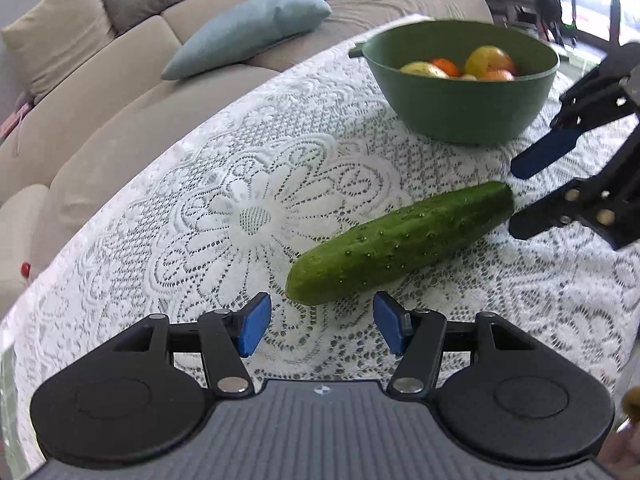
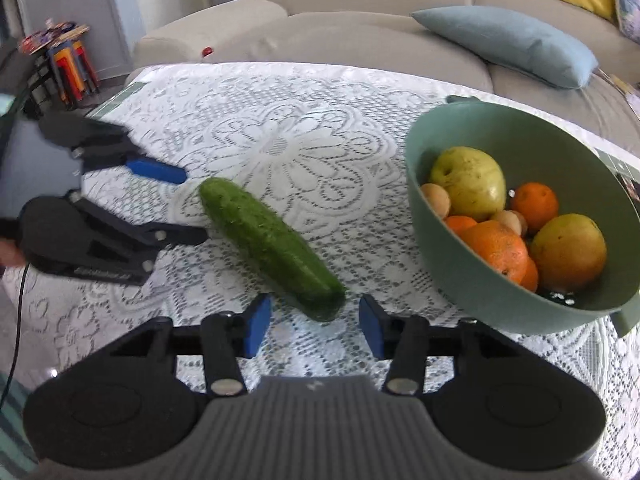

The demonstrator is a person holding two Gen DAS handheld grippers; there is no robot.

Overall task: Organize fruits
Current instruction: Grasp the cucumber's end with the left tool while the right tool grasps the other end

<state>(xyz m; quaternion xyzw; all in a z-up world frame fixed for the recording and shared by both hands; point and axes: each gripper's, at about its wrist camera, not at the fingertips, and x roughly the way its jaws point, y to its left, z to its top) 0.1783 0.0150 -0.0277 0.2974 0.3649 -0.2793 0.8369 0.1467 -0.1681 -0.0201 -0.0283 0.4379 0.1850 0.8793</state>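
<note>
A cucumber lies on a lace-covered table, beside a green bowl of oranges and pears. The left hand-held gripper and right hand-held gripper face its opposite ends, jaws apart, holding nothing. No legible writing shows.

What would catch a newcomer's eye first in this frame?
A cucumber lies alone on the lace tablecloth, with the left tool and right tool open at opposite ends. Beside it, a green bowl holds oranges and pears.
</note>
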